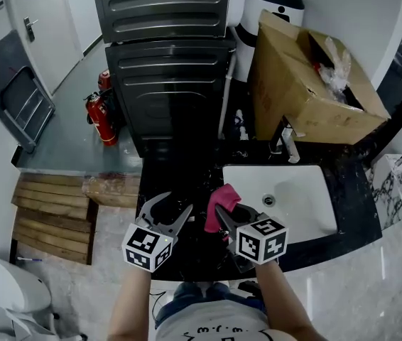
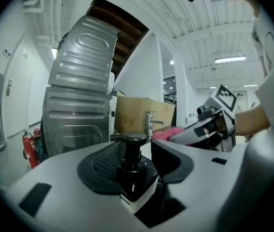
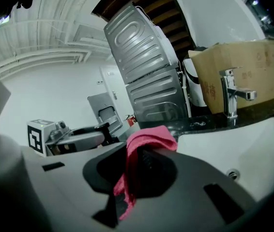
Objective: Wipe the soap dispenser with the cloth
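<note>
A black soap dispenser (image 2: 132,174) with a pump head and a white base stands on the dark counter, between the jaws of my left gripper (image 2: 142,153). That gripper is open and its pads do not press on the bottle. In the head view the left gripper (image 1: 178,203) is at the counter's front edge, and I cannot make out the dark bottle there. Just to its right, my right gripper (image 1: 224,215) is shut on a pink cloth (image 1: 219,203). In the right gripper view the cloth (image 3: 142,141) drapes over and between the jaws of the right gripper (image 3: 137,168).
A white sink (image 1: 297,208) with a chrome faucet (image 1: 290,148) lies to the right in the black counter (image 1: 187,176). An open cardboard box (image 1: 307,84) stands behind it. Stacked metal machines (image 1: 165,62) and red fire extinguishers (image 1: 101,119) are beyond the counter.
</note>
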